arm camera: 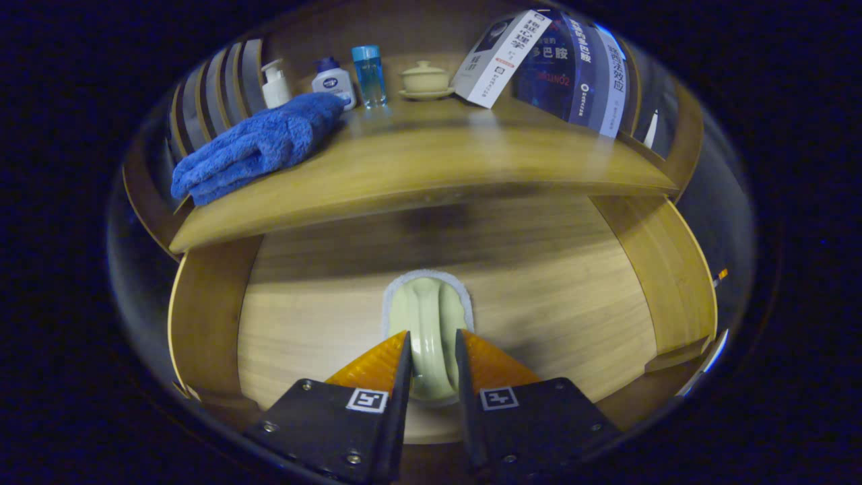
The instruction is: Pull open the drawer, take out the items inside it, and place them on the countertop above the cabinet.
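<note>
The gripper (pixel 432 343) clamps both fingers on the raised handle of a pale green brush (pixel 428 316) lying in the open drawer (pixel 572 296), below the countertop (pixel 417 168).

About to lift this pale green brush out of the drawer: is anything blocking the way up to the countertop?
The gripper is shut on the brush in the open drawer. The countertop edge overhangs just beyond it, so back out first. The blue towel, bottles and books crowd the sides and back; the middle front looks free.
</note>
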